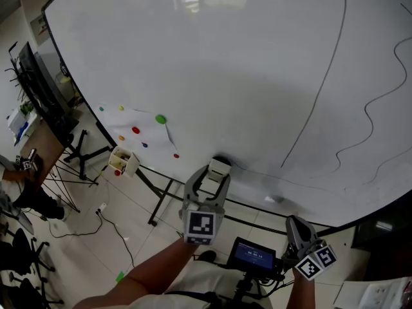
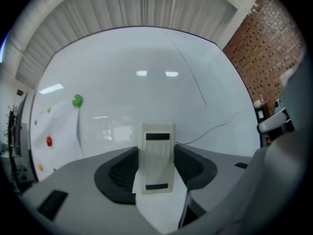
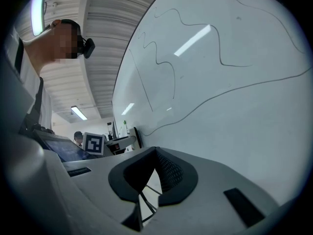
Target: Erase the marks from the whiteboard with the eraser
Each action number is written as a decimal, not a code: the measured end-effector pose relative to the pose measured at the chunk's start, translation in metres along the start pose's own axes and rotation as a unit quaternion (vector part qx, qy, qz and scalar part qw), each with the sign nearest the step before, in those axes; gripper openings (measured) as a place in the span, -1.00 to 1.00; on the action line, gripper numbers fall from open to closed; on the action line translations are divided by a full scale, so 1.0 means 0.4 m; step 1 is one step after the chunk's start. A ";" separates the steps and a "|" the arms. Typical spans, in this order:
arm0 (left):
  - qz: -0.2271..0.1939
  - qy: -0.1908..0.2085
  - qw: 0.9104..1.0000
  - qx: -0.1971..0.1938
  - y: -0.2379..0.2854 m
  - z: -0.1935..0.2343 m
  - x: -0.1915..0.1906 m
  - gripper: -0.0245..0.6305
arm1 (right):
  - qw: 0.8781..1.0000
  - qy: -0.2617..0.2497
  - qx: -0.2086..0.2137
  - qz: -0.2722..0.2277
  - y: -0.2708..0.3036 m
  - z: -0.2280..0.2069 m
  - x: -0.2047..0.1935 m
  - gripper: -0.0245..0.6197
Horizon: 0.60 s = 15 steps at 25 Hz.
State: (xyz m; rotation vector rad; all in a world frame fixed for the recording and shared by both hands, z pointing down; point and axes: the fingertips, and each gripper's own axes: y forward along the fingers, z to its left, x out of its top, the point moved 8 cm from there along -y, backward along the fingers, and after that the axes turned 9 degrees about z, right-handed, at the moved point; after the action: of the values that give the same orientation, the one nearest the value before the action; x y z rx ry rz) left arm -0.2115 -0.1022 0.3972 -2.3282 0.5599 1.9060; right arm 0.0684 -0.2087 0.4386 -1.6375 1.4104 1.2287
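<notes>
Eraser first: a white rectangular block eraser [image 2: 157, 155] stands upright in the left gripper [image 1: 211, 184], whose jaws are clamped on its sides. The right gripper [image 1: 295, 225] hangs low at the near right, jaw tips together with nothing between them.

Just beyond, the eraser sits close to the lower edge of the large white glossy whiteboard [image 1: 212, 63]; I can't tell if it's touching. It lies left of the foot of the long black near-straight stroke [image 1: 320, 89].

The step looks like bringing the eraser onto the marks. Doing it well probably means laying its face flat on the board, sliding right to that stroke's foot, then following the line upward with even pressure.

Counts: two grippers, one eraser, one board. Farther right is one black wavy line [image 1: 369, 116], with more strokes cut off at the edge. At the far left, a white paper sheet [image 1: 149, 134] carries roughly seven small coloured round magnets, including one larger green magnet [image 1: 160, 118].
</notes>
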 end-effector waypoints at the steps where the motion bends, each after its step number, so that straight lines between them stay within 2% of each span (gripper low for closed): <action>1: -0.010 -0.009 1.000 0.020 -0.010 0.015 0.005 -0.13 | 1.000 0.001 0.000 0.000 -0.001 0.000 0.000 -0.90; 5: -0.006 -0.035 0.998 0.045 0.002 0.051 -0.001 -0.13 | 1.000 0.004 -0.008 0.000 -0.020 -0.002 -0.004 -0.90; 8: -0.005 -0.037 0.997 0.062 0.013 0.047 0.012 -0.13 | 1.000 0.007 -0.014 -0.003 -0.041 -0.009 -0.006 -0.90; 11: -0.002 -0.023 0.997 0.070 0.015 0.026 0.019 -0.13 | 1.000 0.011 -0.023 -0.006 -0.063 -0.023 -0.004 -0.90; 15: 0.016 0.020 0.999 0.047 0.029 -0.031 0.014 -0.13 | 0.999 0.020 -0.025 -0.009 -0.075 -0.039 -0.014 -0.90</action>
State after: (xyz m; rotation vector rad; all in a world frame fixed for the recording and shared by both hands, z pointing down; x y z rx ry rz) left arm -0.2030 -0.1179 0.3964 -2.3174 0.6808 1.8069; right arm 0.1014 -0.2142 0.4461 -1.7145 1.3949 1.2371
